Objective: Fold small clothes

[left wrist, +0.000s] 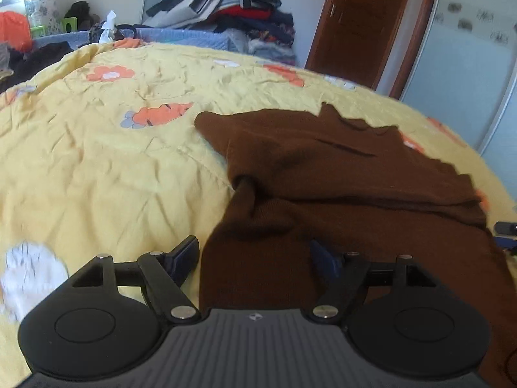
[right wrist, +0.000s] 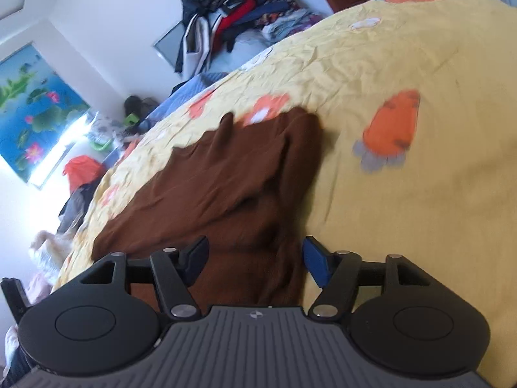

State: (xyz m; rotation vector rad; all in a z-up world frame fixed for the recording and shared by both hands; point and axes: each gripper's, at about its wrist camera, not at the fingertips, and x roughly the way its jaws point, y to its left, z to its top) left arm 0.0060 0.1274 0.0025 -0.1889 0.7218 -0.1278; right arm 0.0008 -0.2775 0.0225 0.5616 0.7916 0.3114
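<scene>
A brown knit garment (left wrist: pixel 323 174) lies rumpled and partly folded on the yellow bedspread (left wrist: pixel 97 161). My left gripper (left wrist: pixel 255 258) is open, its jaws wide apart, with the garment's near edge lying between the fingers. The garment also shows in the right wrist view (right wrist: pixel 226 187) on the same bedspread (right wrist: pixel 420 226). My right gripper (right wrist: pixel 255 258) is open over the garment's near end, with cloth between its fingers. Neither gripper pinches the cloth.
A tall heap of mixed clothes (left wrist: pixel 232 9) stands at the far side of the bed, also in the right wrist view (right wrist: pixel 232 9). A brown door (left wrist: pixel 362 26) and a glass wardrobe panel (left wrist: pixel 458 74) are at the right. Orange cloth (left wrist: pixel 13 32) lies far left.
</scene>
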